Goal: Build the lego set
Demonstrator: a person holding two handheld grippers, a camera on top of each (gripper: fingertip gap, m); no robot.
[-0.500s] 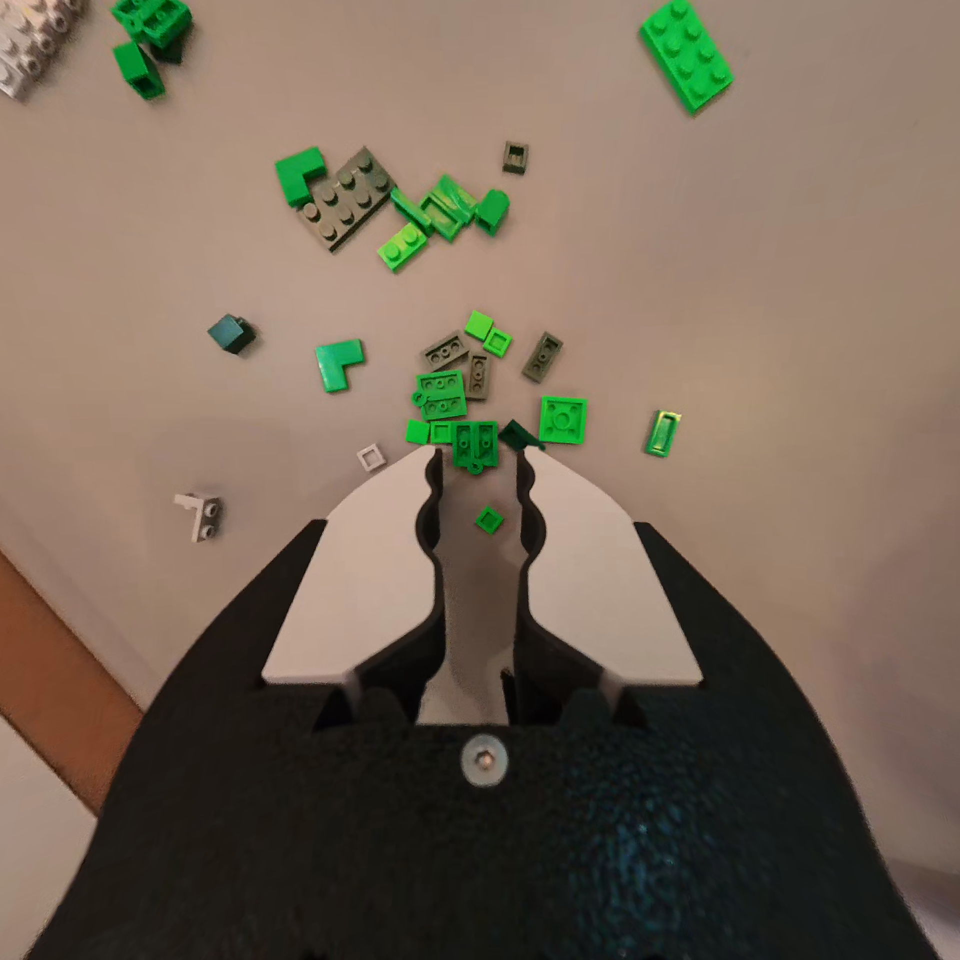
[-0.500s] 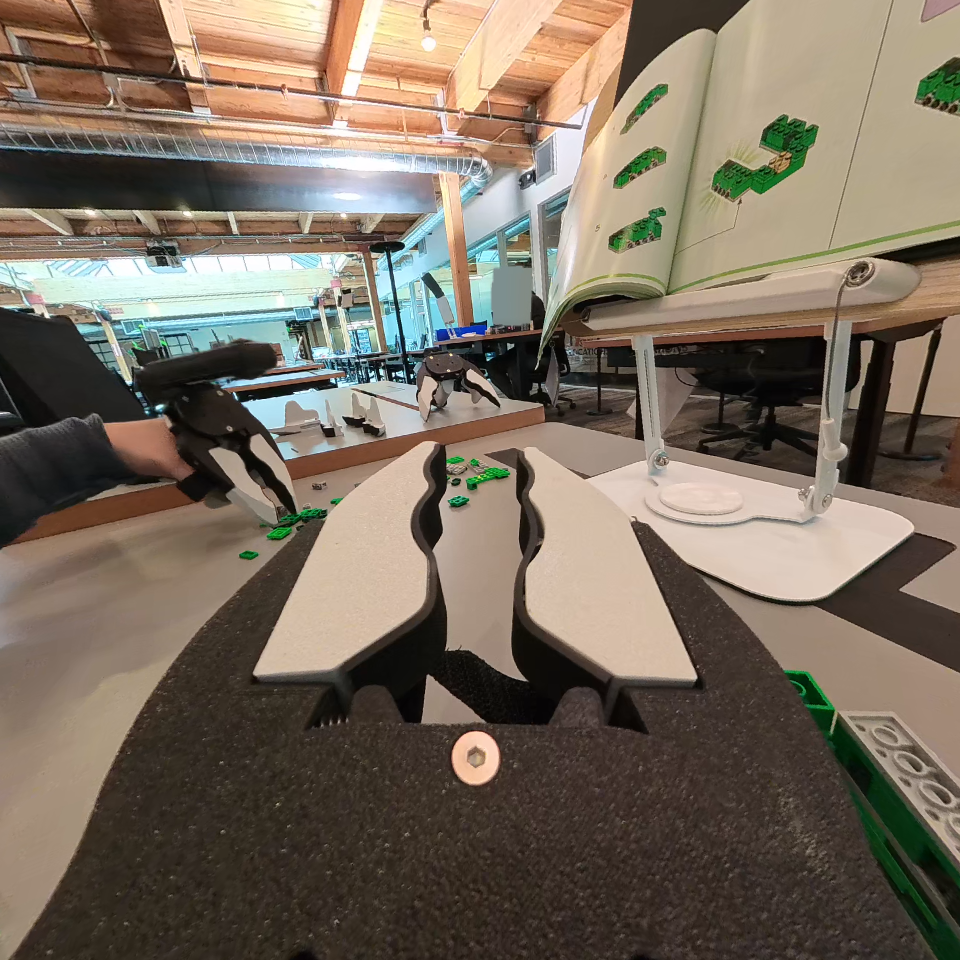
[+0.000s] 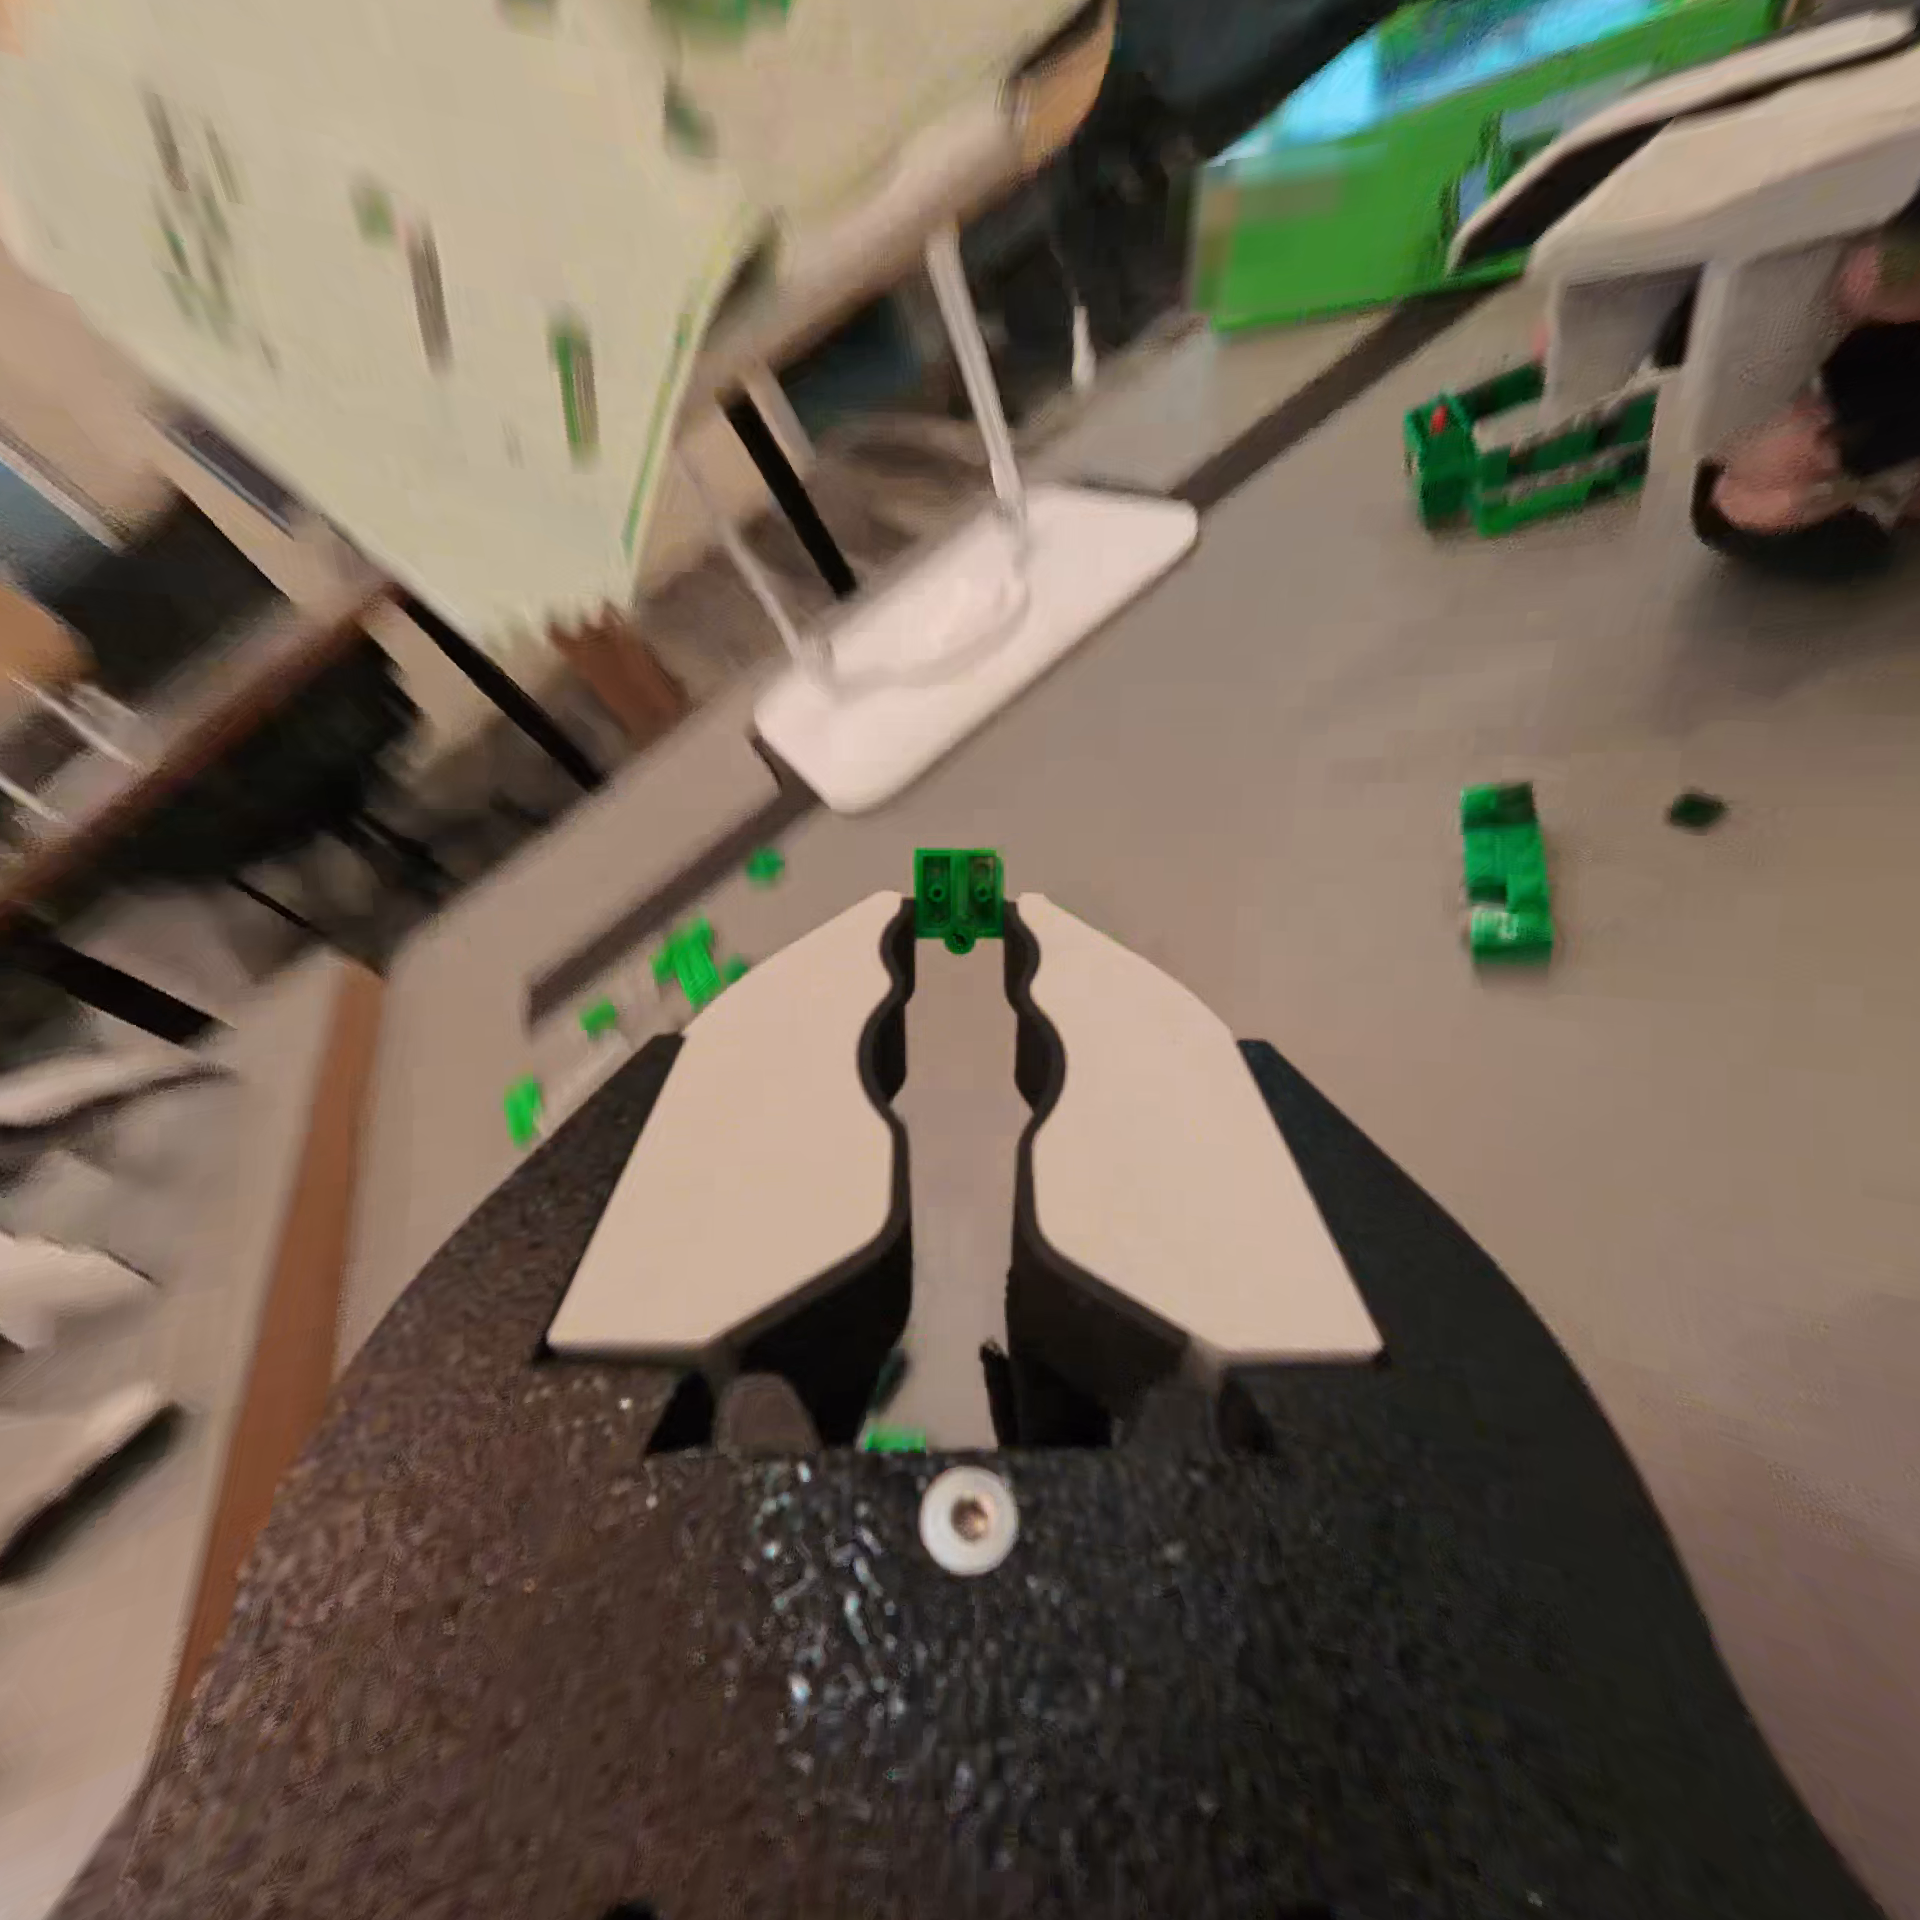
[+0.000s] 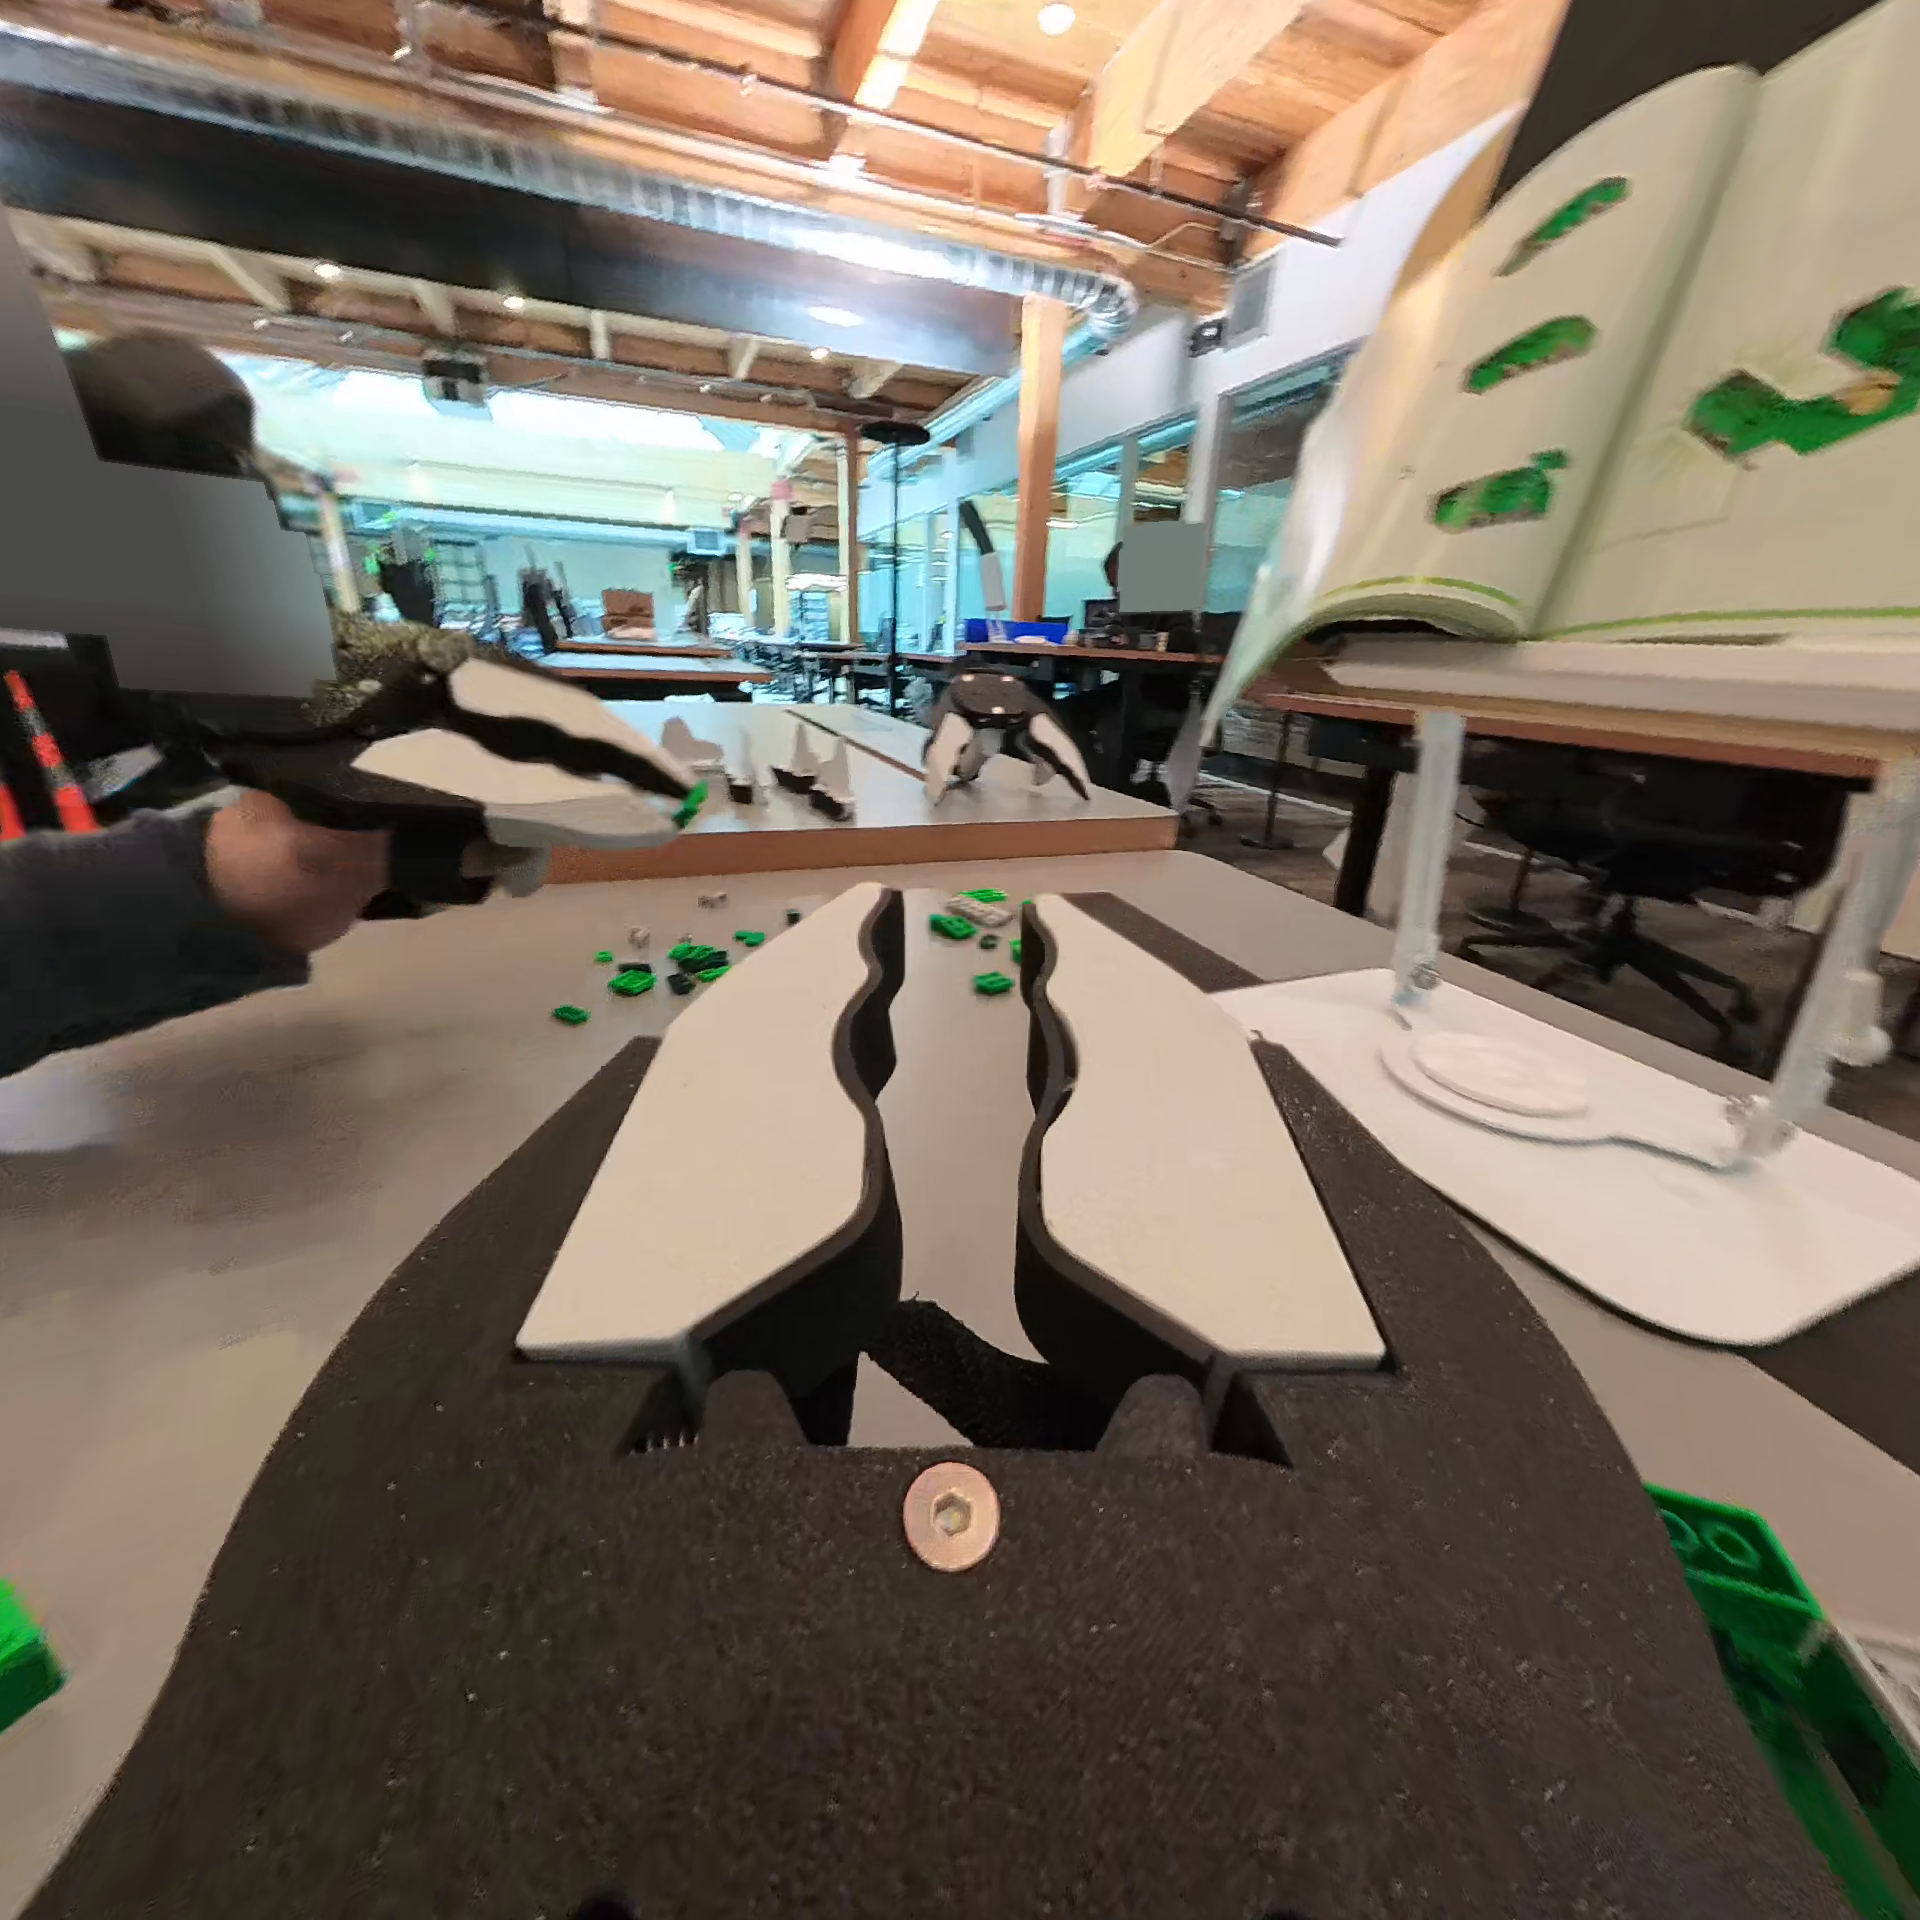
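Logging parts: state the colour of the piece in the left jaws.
Bright green piece; clearest in the left wrist view.

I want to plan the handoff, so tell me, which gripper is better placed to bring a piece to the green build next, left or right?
Left. The left gripper is already shut on a small green plate, lifted off the table. The right gripper is open and empty, low beside the partly built green model.

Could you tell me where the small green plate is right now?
The small green plate is pinched at the left tool's tips, lifted above the grey table.
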